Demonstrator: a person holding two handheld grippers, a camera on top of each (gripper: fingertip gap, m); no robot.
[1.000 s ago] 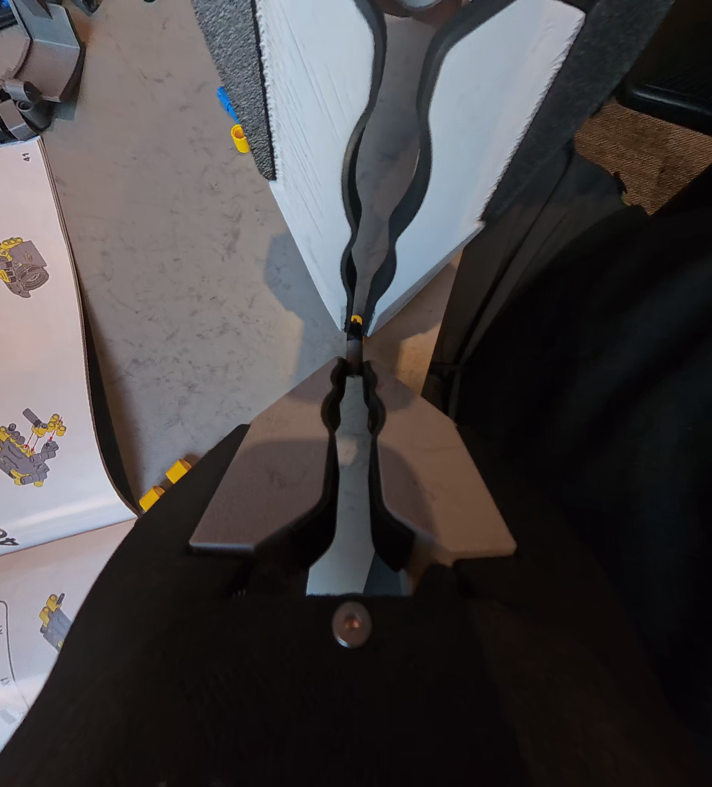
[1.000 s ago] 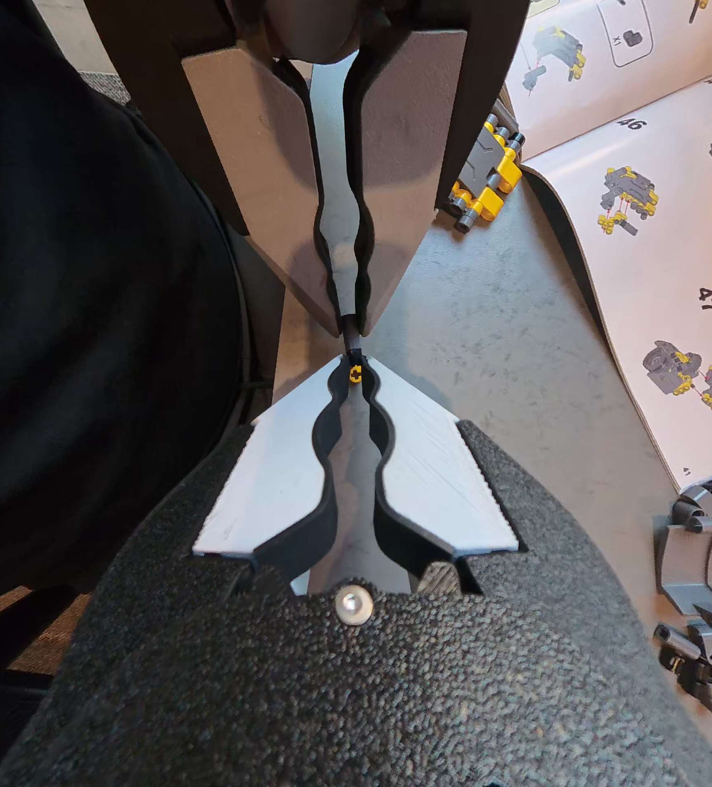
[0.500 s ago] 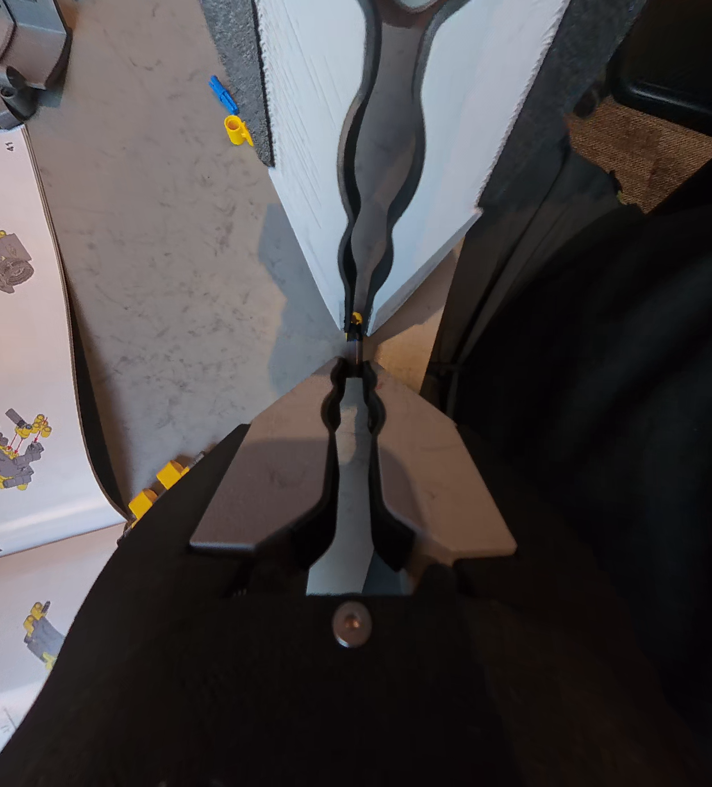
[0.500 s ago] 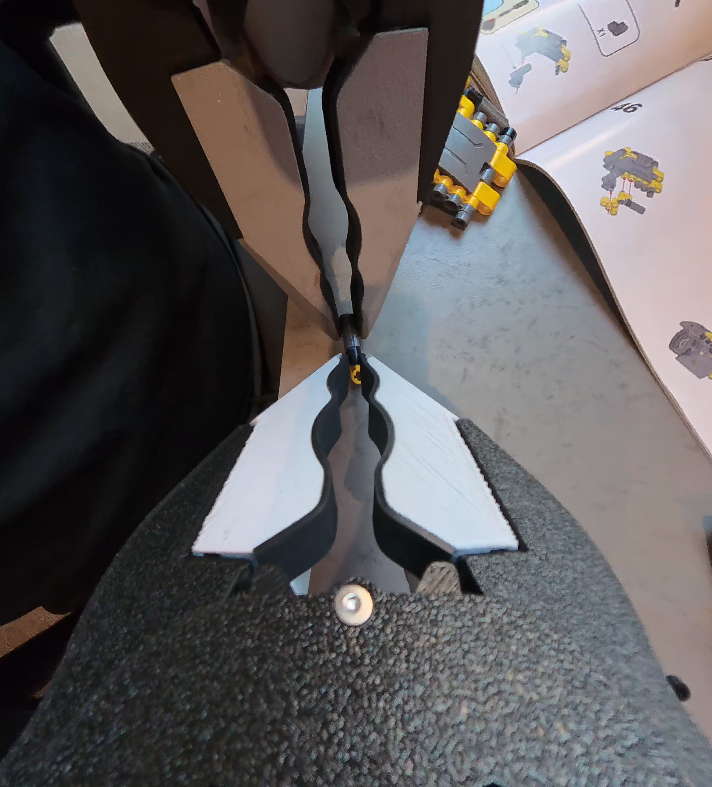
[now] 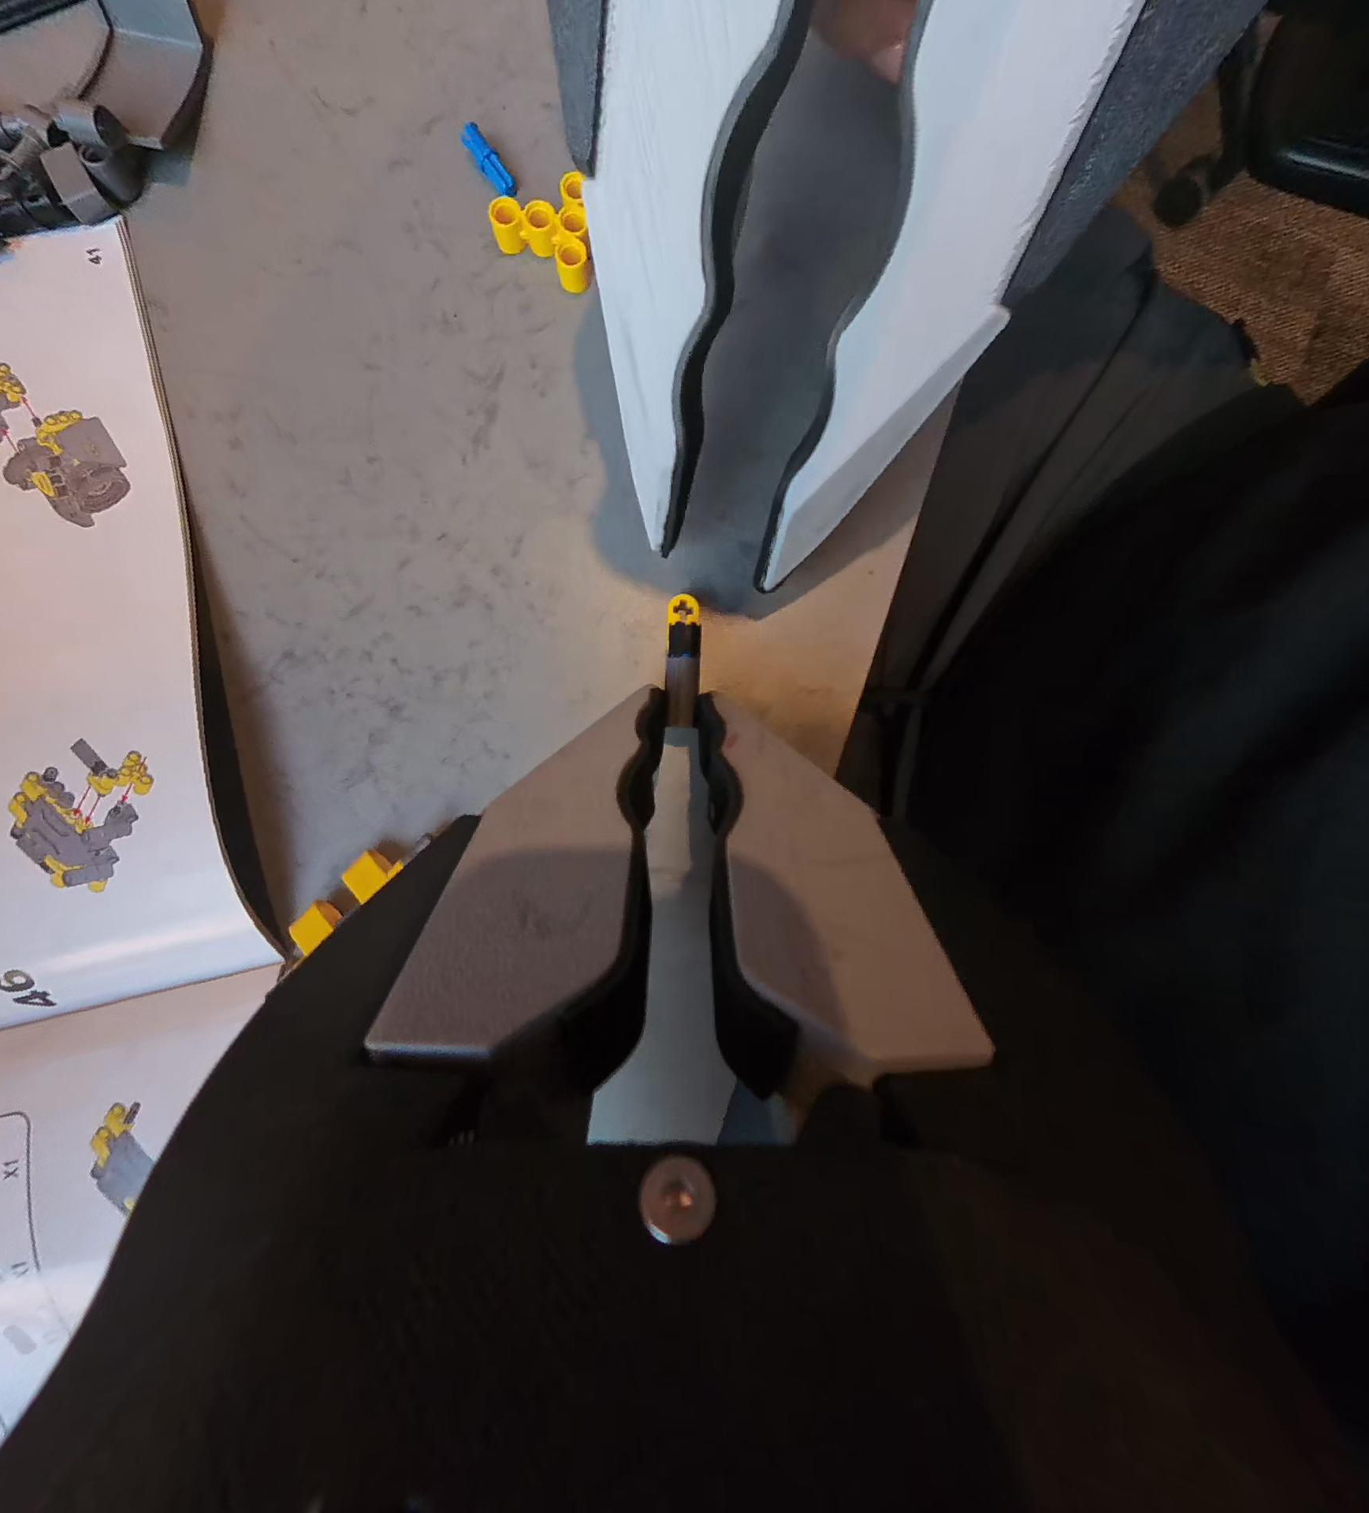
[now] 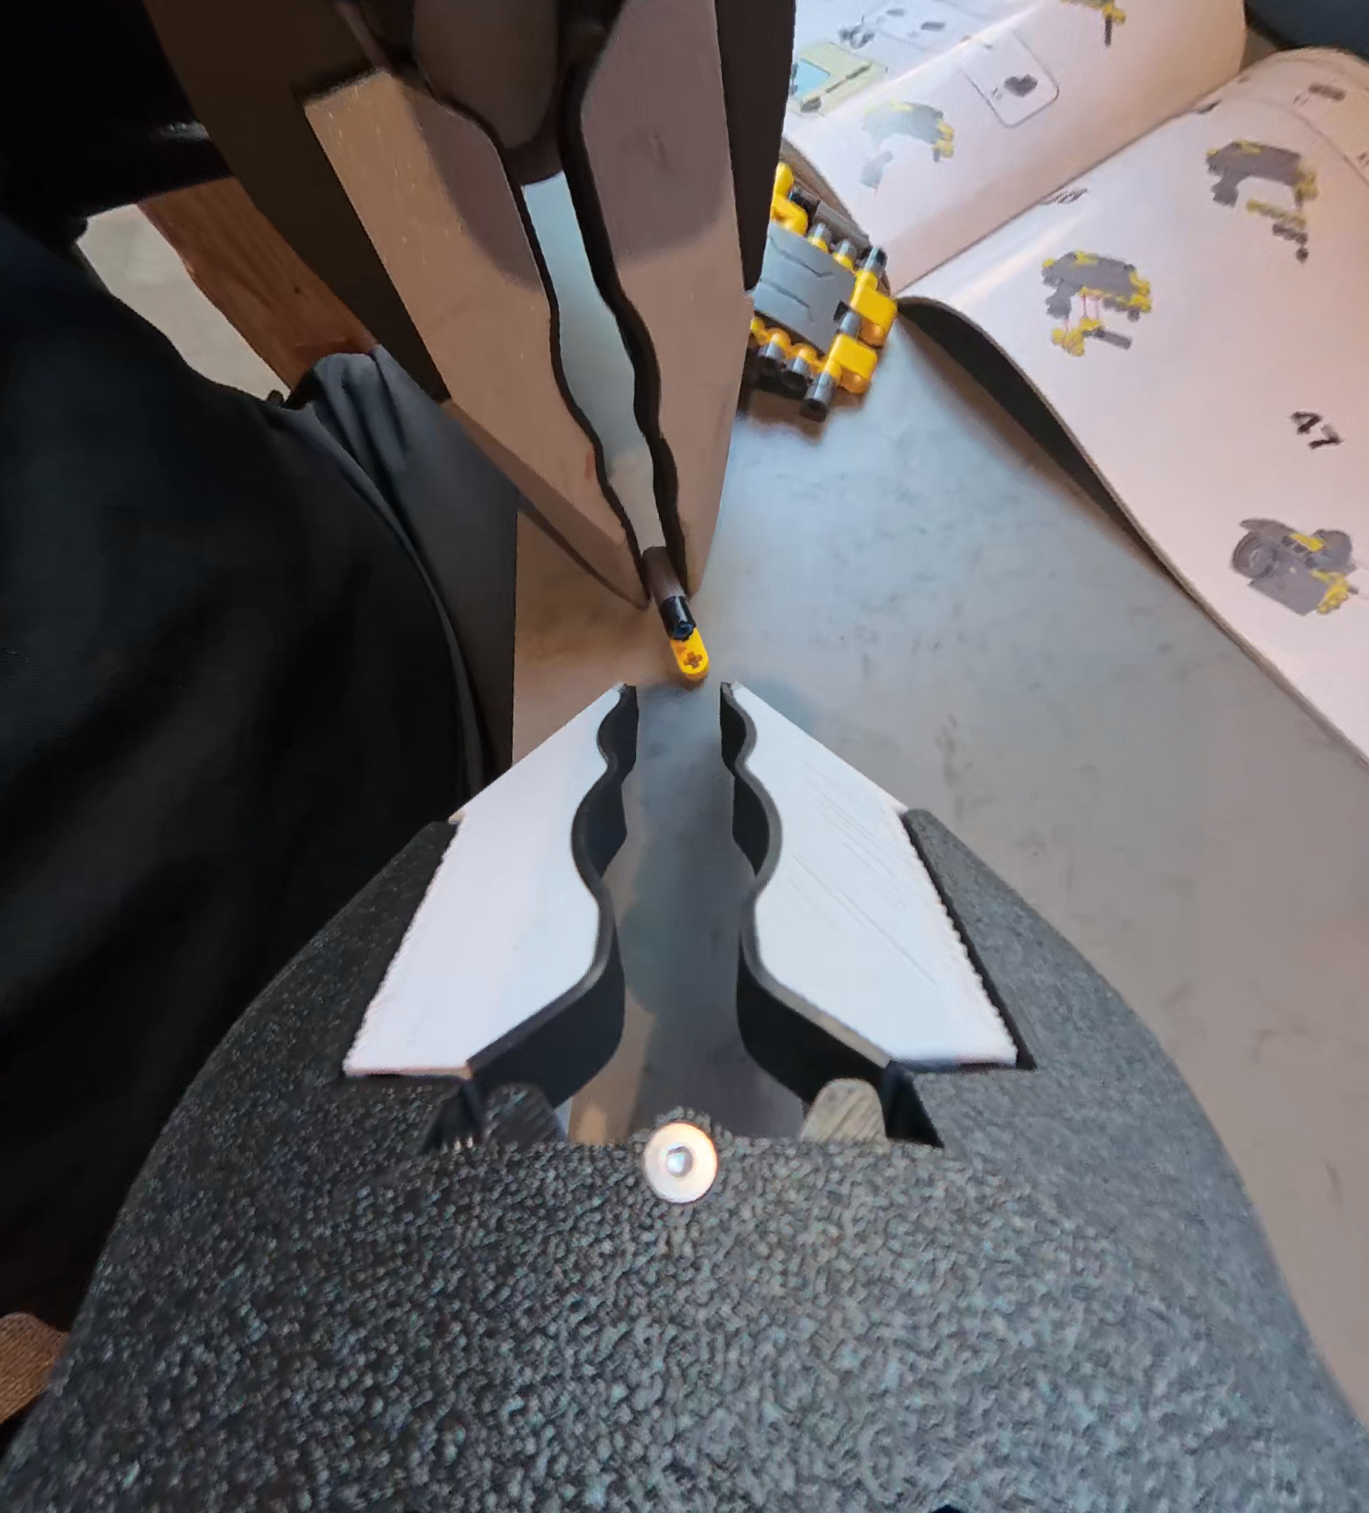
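Observation:
My left gripper (image 5: 681,708), with grey fingers, is shut on a thin dark axle (image 5: 681,692) that sticks out past its tips. The axle carries a black pin and a small yellow connector (image 5: 682,612) at its far end. It shows in the right wrist view too, with the left gripper (image 6: 664,585) holding the axle and the yellow connector (image 6: 691,655) just beyond my right gripper (image 6: 679,696). My right gripper, with white fingers, is open and empty. Its tips (image 5: 718,565) hang just past the yellow connector, apart from it.
An open instruction booklet (image 5: 50,622) lies at the left of the grey table (image 5: 386,458). A yellow connector cluster (image 5: 546,229) and a blue pin (image 5: 487,160) lie beyond. A grey-and-yellow sub-assembly (image 6: 820,311) sits by the booklet. Grey model parts (image 5: 50,106) are far left. Dark clothing (image 5: 1197,737) fills the right. My left and right fingertips are right by each other.
My right gripper has opened and let go of the yellow connector, drawing back a little. The connector now stays on the axle in my left gripper. Both views have shifted slightly.

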